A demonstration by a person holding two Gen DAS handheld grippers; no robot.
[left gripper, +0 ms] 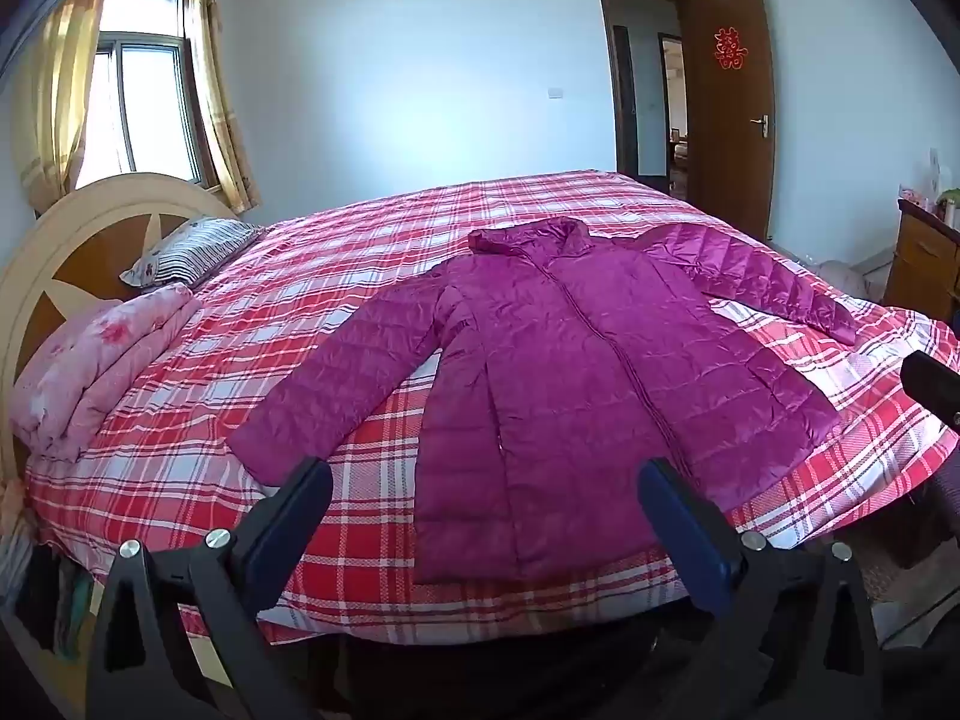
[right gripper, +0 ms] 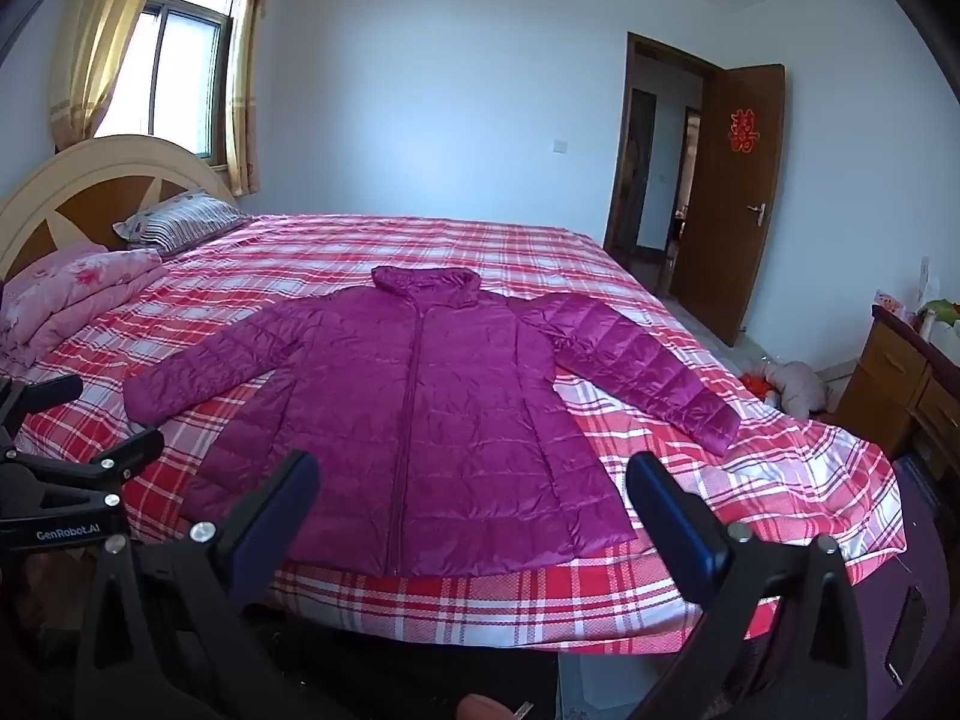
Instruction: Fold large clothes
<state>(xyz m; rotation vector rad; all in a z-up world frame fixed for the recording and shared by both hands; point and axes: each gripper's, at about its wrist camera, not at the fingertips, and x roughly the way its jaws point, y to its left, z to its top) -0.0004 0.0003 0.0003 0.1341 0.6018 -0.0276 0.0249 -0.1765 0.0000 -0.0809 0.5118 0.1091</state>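
Spread flat and zipped on the near half of the red plaid bed [right gripper: 600, 252], sleeves out left and right, hem at the near edge, collar far: magenta puffer jacket [right gripper: 420, 402]; above that edge, apart from it, left gripper [left gripper: 485, 501] and right gripper [right gripper: 474, 495], both jaws wide, empty.

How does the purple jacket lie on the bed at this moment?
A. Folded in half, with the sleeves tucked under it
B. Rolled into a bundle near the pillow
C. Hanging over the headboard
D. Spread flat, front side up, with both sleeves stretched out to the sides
D: the purple jacket lies flat on the plaid bedspread, zipper up, each sleeve spread out to its side.
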